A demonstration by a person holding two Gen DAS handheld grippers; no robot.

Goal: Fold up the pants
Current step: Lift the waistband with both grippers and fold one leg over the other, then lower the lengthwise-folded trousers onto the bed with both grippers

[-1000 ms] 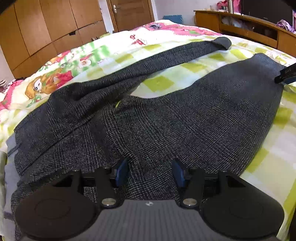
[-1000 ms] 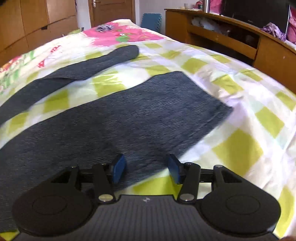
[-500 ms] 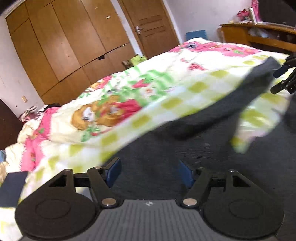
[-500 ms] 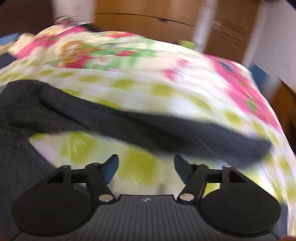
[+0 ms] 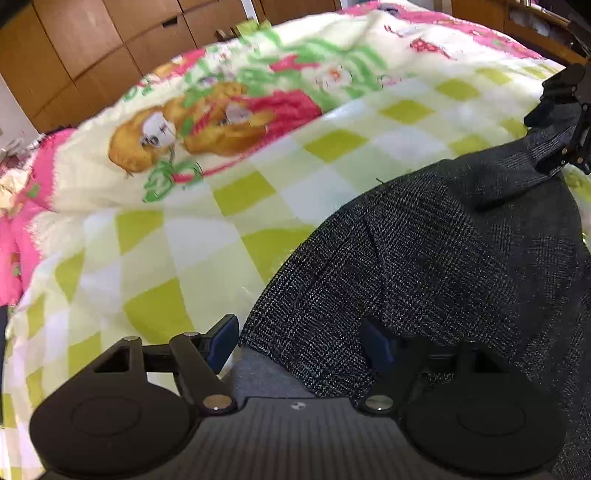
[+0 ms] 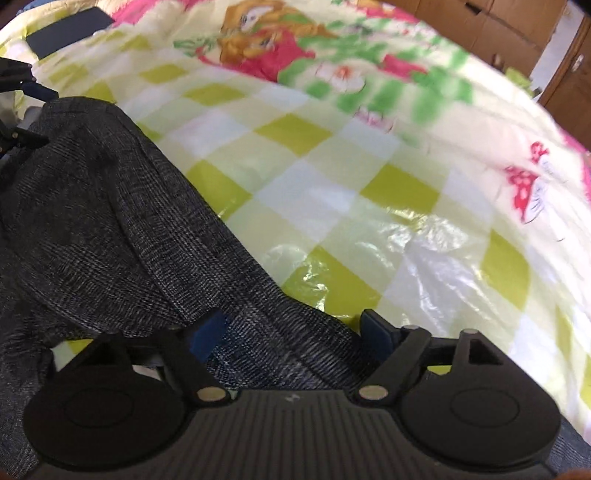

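Covering the whole bed [image 5: 229, 236] is a quilt checked in lime green and white, with a cartoon print in orange, red, green and pink further up it; beyond the bed stand brown wooden cupboards [image 5: 92, 48]. One pair of dark grey woven pants [image 5: 443, 258] lies on the checked part of the quilt, bunched into soft folds rather than flat. There are two tools. The left hand-held gripper [image 5: 301, 341] has its blue pads spread apart with an edge of the pants lying between them, unpinched. The right hand-held gripper [image 6: 295, 332] is opening, a band of the pants running between its jaws, and the pads do not press on it. The left wrist view alone shows the drawer fronts of the cupboards and, past the pants at its right edge, the other tool's black fingers over the cloth. The right wrist view alone shows crinkled clear plastic [image 6: 424, 258] on the quilt just beside the pants, a dark flat object [image 6: 70, 31] far up the bed, and a wooden door [image 6: 569, 74].
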